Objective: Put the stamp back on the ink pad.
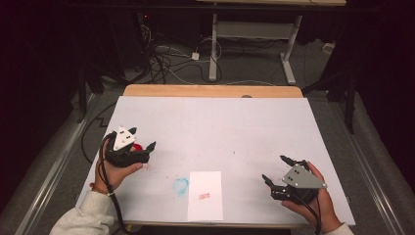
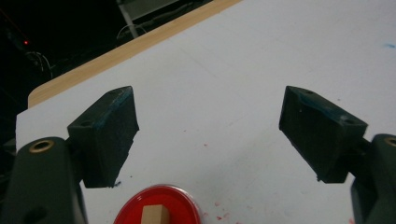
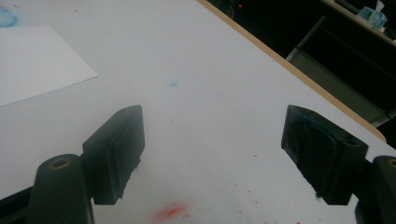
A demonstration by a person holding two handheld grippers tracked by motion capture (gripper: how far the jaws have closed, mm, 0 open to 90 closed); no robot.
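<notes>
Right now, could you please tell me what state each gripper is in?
Left gripper: open, holding nothing; a red ink pad lies on the table below it.
Right gripper: open, holding nothing, over the bare white table.

Red ink pad (image 2: 159, 205): round, shallow red dish with a pale wooden block standing at its centre; lies flat on the white table cover near the table's left edge. In the high view it (image 1: 138, 147) peeks out as a small red patch.

Paper sheet (image 1: 205, 195): white, rectangular, lying flat near the table's front edge, about midway across; its long sides run away from the person.

Red stamp mark (image 1: 204, 196): small, roughly rectangular red print near the middle of the sheet; details too small to read.
</notes>
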